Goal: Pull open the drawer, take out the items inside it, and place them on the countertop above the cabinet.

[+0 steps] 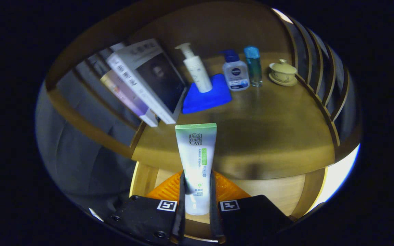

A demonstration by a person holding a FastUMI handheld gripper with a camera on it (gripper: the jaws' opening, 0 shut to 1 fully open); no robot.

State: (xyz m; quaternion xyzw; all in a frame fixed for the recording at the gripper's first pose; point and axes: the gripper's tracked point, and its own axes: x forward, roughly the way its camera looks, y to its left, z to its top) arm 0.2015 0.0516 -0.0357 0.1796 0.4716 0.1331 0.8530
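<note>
One tube of face cleanser (196, 164), white with a green band at its far end, stands up between the gripper (197, 196) jaws, which are closed against its two sides near its lower end and hold it just above the near edge of the wooden table (272, 136). Both fingers (182, 194) press on the tube. Below the tube lies an orange ribbed surface (169, 188) next to pale wood boards. Beyond the tube, to the left, a few books (145, 82) lean over at a slant on the table. Just right of them a blue cloth (207, 97) lies flat, and a white pump bottle (195, 68) stands on its far part, tilted a little. Farther right stand a white bottle with a dark blue cap (235, 71), then a clear blue-capped bottle (253, 66) just beside it, then a pale lidded cup on a saucer (282, 72) near the table's far right corner. Wooden slats (323, 78) run along the right side.
</note>
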